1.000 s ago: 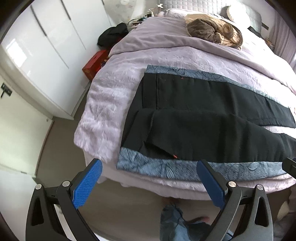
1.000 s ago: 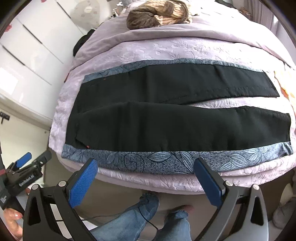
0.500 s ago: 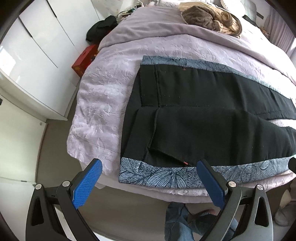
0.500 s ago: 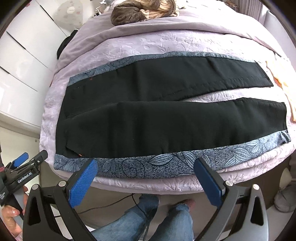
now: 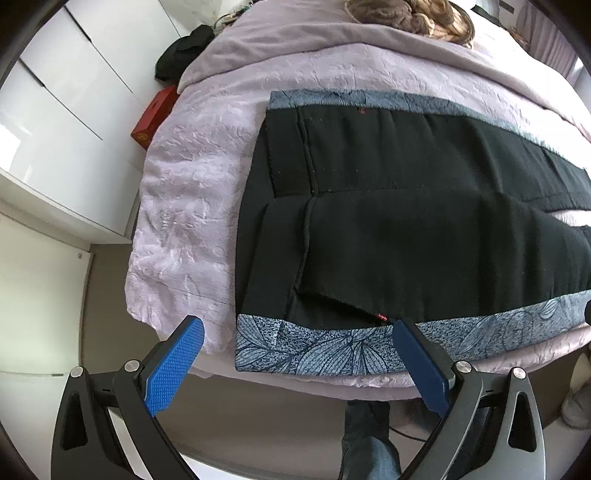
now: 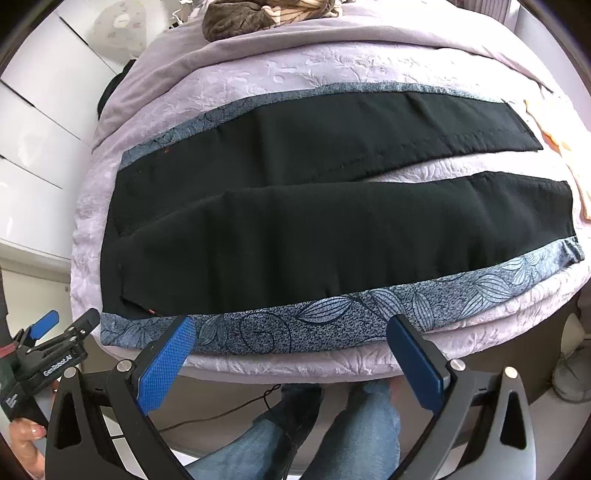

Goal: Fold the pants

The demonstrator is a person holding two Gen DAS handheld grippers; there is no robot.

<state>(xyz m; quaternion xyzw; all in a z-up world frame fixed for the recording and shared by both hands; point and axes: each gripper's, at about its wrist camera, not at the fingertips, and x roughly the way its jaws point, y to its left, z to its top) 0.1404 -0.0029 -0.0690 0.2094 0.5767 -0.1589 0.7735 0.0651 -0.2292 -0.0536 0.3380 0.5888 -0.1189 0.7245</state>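
Black pants (image 6: 332, 229) with grey-blue leaf-print side bands lie spread flat across the lilac bed, waistband to the left, both legs running right with a gap between them. In the left wrist view the waistband end (image 5: 280, 229) fills the middle. My left gripper (image 5: 297, 332) hangs open just above the near printed band by the waistband corner, holding nothing. My right gripper (image 6: 291, 328) is open over the near band around the middle of the near leg, also holding nothing. The left gripper (image 6: 55, 332) shows at the far left of the right wrist view.
The lilac quilted bedspread (image 5: 184, 206) drops off at the near edge. White wardrobe doors (image 5: 55, 110) stand left, with a red box (image 5: 155, 114) and dark clothes (image 5: 184, 48) on the floor. A brown blanket heap (image 6: 266, 14) lies far up the bed. The person's jeans legs (image 6: 332, 435) stand below.
Both grippers have moved forward and down toward the near edge of the pants; the pants now fill more of each view. Both stay open.
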